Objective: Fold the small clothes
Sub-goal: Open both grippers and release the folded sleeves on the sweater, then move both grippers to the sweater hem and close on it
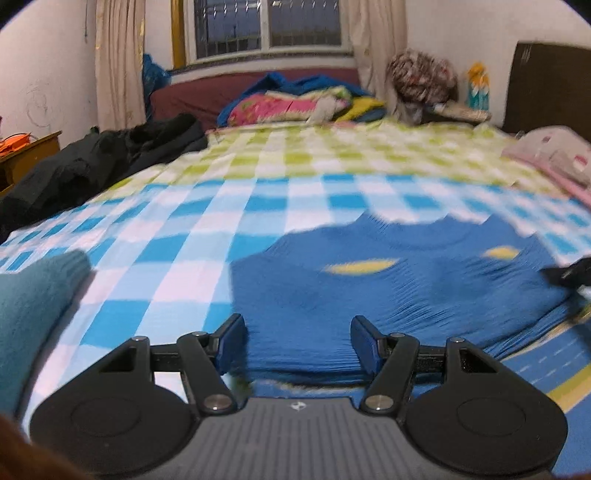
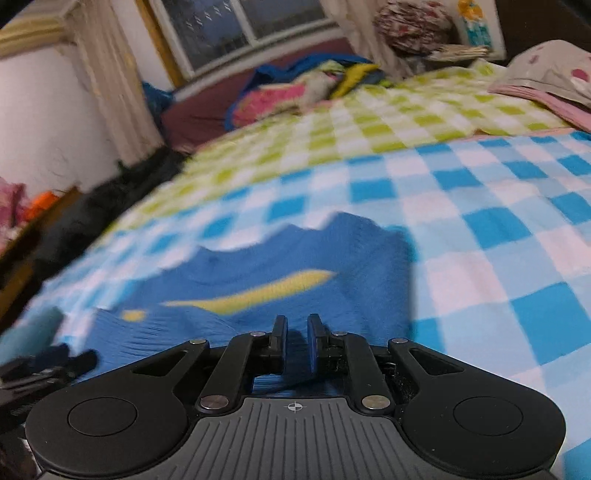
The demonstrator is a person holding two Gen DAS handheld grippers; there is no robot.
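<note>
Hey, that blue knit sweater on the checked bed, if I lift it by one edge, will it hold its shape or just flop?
The blue sweater would probably flop: its ribbed knit already lies in soft ripples with a wavy far edge. It likely drapes and stretches from one pinch point. On the checked sheet it may drag rather than slide, since both look soft, not slick.

Checked bedsheet (image 1: 221, 206), blue squares near, green farther back. Black coat (image 1: 96, 158) heaped at its left edge. Bright bedding (image 1: 295, 103) bunched below the window (image 1: 266, 26). Curtain (image 1: 118, 62) hanging left. Pink pillow (image 2: 546, 74) lying right.
</note>
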